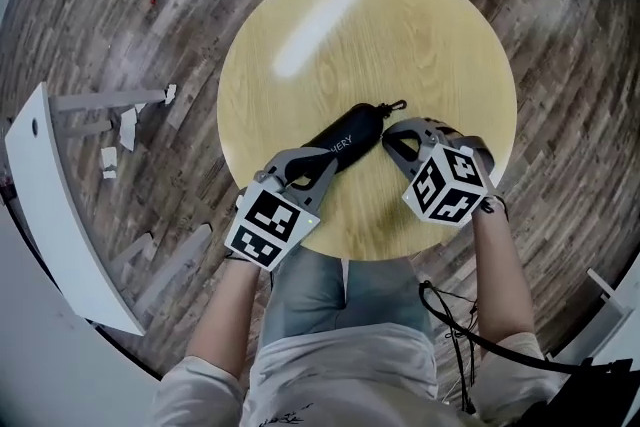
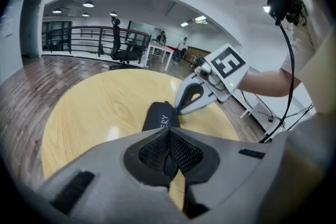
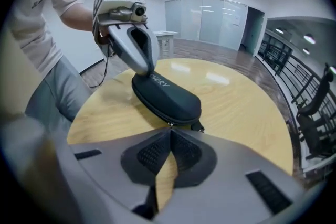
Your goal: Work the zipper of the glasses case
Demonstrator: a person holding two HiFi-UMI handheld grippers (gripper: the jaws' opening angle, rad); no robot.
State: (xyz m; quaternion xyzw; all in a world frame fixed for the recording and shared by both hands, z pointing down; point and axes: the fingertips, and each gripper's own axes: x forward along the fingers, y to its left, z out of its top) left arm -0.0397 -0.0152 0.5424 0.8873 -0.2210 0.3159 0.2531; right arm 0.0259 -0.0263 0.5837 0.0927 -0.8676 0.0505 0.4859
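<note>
A black zipped glasses case (image 1: 350,135) lies slantwise near the middle of the round wooden table (image 1: 300,35). My left gripper (image 1: 323,160) is shut on its near end; in the left gripper view the case (image 2: 160,118) runs away from the shut jaws (image 2: 168,136). My right gripper (image 1: 388,137) meets the case's right side near the far end. In the right gripper view its tips (image 3: 169,131) are pinched together on the small metal zipper pull (image 3: 169,124) at the seam of the case (image 3: 168,97). A clip (image 1: 398,104) sticks out from the far end.
The table edge is close to the person's knees (image 1: 340,290). On the wooden floor at the left a white board (image 1: 50,205) leans, with paper scraps (image 1: 115,140) beside it. A black cable (image 1: 450,315) hangs at the right. An office chair (image 2: 123,50) stands far off.
</note>
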